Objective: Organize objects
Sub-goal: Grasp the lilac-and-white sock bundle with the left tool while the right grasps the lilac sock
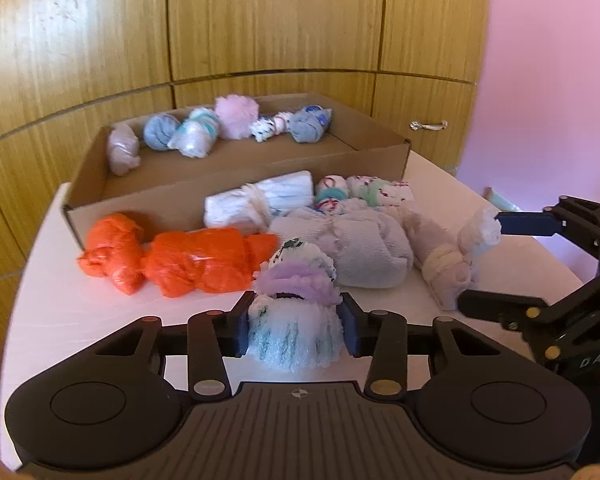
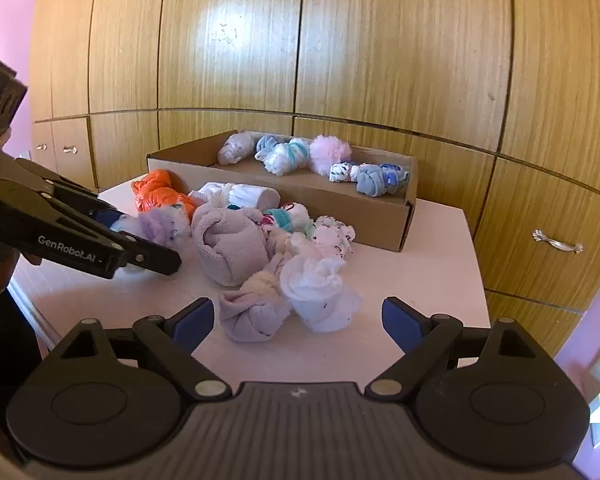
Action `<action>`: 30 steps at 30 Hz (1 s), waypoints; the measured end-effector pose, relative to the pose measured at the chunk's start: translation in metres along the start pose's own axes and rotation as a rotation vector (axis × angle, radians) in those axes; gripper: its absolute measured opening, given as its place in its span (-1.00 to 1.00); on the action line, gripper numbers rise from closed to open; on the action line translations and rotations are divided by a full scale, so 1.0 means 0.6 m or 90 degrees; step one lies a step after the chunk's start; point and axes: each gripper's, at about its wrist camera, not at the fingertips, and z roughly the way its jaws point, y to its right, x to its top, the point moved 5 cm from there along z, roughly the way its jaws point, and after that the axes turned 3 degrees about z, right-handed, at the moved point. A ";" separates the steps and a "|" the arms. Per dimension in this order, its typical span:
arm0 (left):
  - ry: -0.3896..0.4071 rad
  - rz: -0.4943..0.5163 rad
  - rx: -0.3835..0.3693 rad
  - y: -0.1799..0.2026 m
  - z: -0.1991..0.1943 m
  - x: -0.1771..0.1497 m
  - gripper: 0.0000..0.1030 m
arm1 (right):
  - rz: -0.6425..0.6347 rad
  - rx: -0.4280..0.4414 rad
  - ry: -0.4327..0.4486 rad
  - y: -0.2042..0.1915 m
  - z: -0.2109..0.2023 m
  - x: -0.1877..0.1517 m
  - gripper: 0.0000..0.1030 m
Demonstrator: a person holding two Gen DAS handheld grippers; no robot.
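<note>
- Between our left gripper's (image 1: 296,326) jaws sits a fuzzy white sock roll with a lilac band (image 1: 294,312); both pads press its sides, so it is clamped, jaws narrowed to the roll's width.
- We judge the hold is low on the roll so it can be lifted clear of the table (image 1: 80,312) without unrolling.
- Ahead of those jaws: orange bundles (image 1: 172,262), a big grey towel-like roll (image 1: 356,250), and beyond them the cardboard box (image 1: 236,178), where a row of rolls (image 1: 220,128) already lines the far wall.
- Our right gripper (image 2: 298,316) hangs wide open, nothing touched; a pale lilac-and-cream roll (image 2: 256,308) and a white sock ball (image 2: 320,292) lie on the table just ahead, between the two pads' lines.
- Likely both grippers pick in parallel: left one loaded, right one lined up on its pair.
- Loose pile sits near the box's front wall, short carry.
- Risk as we judge it: soft fluffy roll may slip or shed its band.
</note>
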 end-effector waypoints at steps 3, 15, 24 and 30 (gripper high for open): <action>0.008 0.003 0.019 -0.012 -0.020 -0.006 -0.04 | 0.025 -0.004 0.013 -0.004 -0.014 0.003 0.74; 0.003 -0.027 0.057 -0.055 -0.048 -0.029 -0.03 | 0.088 -0.022 -0.028 -0.053 0.037 -0.005 0.20; 0.008 -0.055 0.052 -0.075 -0.057 -0.027 -0.03 | 0.074 -0.043 -0.023 -0.054 0.024 -0.006 -0.42; 0.011 -0.068 0.051 -0.088 -0.065 -0.018 -0.04 | 0.041 -0.035 -0.014 -0.062 -0.004 0.006 -0.43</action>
